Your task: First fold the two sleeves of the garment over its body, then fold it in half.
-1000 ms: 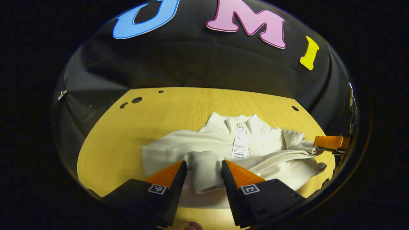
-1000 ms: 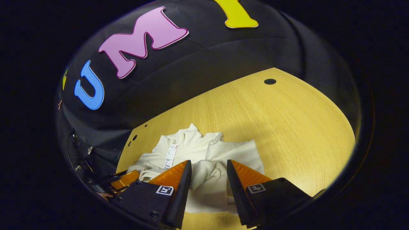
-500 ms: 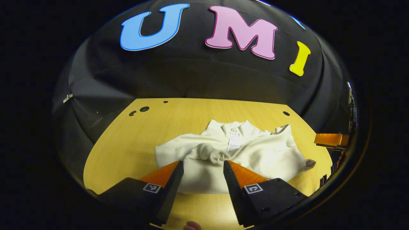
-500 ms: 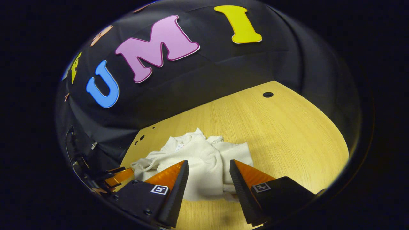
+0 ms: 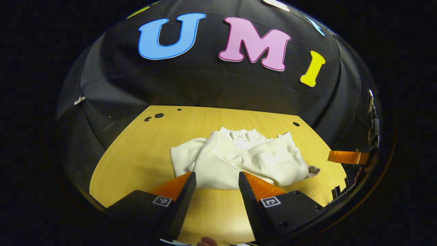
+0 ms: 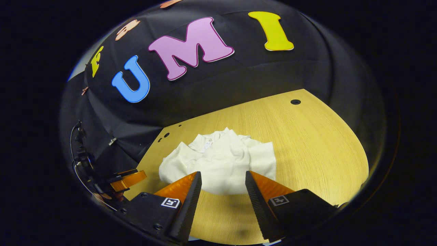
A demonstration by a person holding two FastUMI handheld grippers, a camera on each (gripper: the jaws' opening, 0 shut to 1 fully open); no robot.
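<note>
A cream high-neck garment (image 5: 239, 159) lies folded in a loose bundle on the wooden table (image 5: 136, 157), its lower half laid up over the collar and tag. One cuff sticks out at the bundle's right edge. My left gripper (image 5: 216, 177) hangs open just in front of the bundle's near fold, nothing between its fingers. In the right gripper view the same garment (image 6: 222, 162) sits just past my right gripper (image 6: 222, 177), which is also open and holds nothing. The right gripper's finger (image 5: 346, 157) shows at the far right of the left gripper view.
The table (image 6: 307, 143) has small round holes near its back corners (image 6: 295, 101). The left gripper (image 6: 128, 180) and the hand holding it show at the lower left of the right gripper view. A black cloth wall closes the back.
Both grippers have pulled back toward the table's near edge and away from the garment. The lower half, lifted a second ago, now lies over the collar and tag.
</note>
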